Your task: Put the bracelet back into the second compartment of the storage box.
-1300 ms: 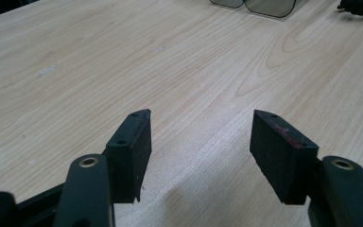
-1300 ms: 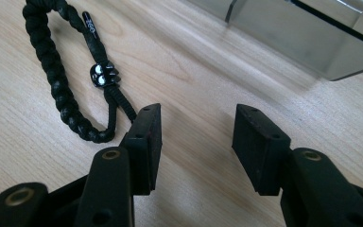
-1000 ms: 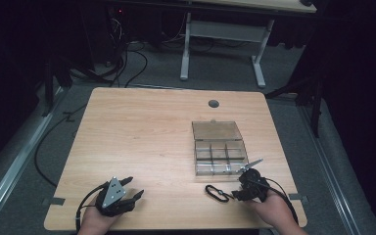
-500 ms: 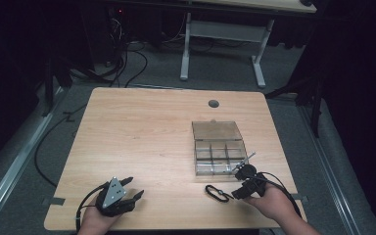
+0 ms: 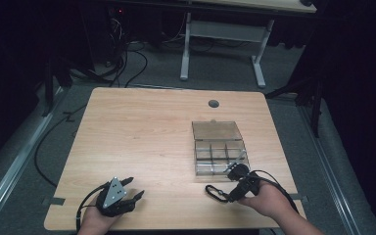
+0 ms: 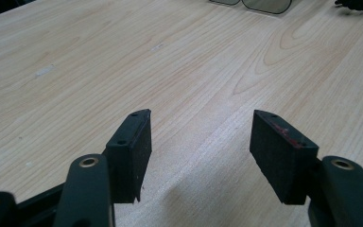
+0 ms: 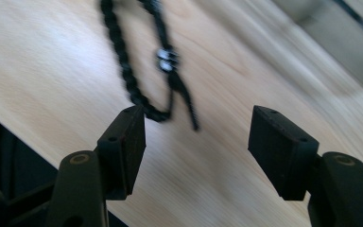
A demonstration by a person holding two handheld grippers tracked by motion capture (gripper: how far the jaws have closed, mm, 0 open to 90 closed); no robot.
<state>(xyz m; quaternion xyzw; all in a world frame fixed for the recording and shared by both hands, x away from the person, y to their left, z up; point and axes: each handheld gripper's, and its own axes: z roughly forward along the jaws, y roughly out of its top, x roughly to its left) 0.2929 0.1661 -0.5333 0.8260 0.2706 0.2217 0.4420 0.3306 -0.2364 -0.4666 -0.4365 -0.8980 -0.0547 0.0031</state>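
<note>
Black cord loop (image 5: pixel 216 192) with a small metal clasp is lying on the wooden bench (image 5: pixel 142 142) near its front edge, just left of the right gripper (image 5: pixel 238 172) and just in front of the clear compartment box (image 5: pixel 219 148). In the right gripper view the cord (image 7: pixel 137 71) is trailing across the wood ahead of the fingers (image 7: pixel 123 142), one end passing close by the left pad — whether it is touching that pad cannot be told, since the picture is blurred. The fingers are standing wide apart with nothing between them. The person's right hand (image 5: pixel 267 200) is holding that gripper at the front right of the bench, its tip reaching the box's near wall.

The box is sitting right of centre, its lid laid open on the far side and its dividers showing. Farther back, a round grommet hole (image 5: pixel 213 104) is sitting in the bench top.

At the front left the left gripper (image 5: pixel 133 190) is resting low over bare wood — its fingers (image 6: pixel 132 151) are also spread open and holding nothing.
</note>
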